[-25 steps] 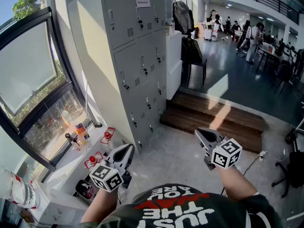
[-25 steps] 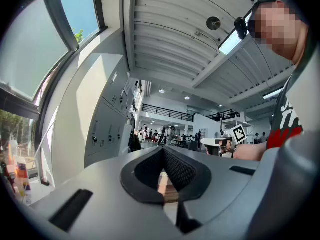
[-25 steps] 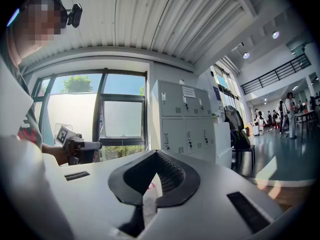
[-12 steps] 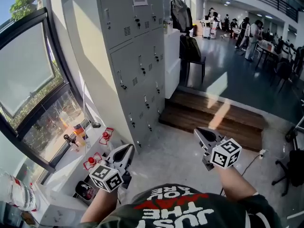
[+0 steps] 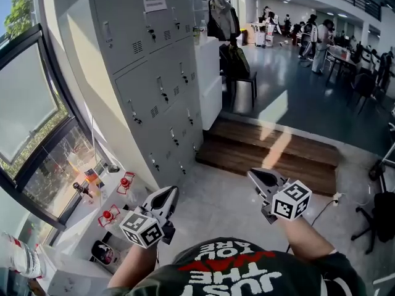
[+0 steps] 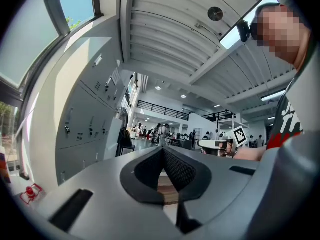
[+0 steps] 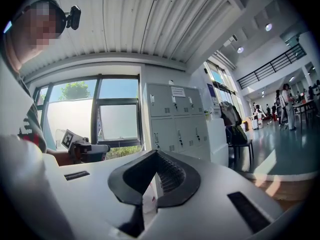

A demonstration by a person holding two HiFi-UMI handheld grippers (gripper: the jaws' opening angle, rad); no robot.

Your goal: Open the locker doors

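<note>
Plainly, left tool (image 5: 168, 195) and right tool (image 5: 254, 175) are both pressed together, empty, well apart from the grey lockers (image 5: 148, 91) at far left (every door shut); best approach squarely, then spread one tool around a door latch (image 5: 133, 117).

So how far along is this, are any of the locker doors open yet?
Nothing is done: every door on the grey lockers looks shut. In hand: the left gripper and right gripper are shut, empty and apart from the lockers. To do: reaching the door handles and opening the doors.
</note>
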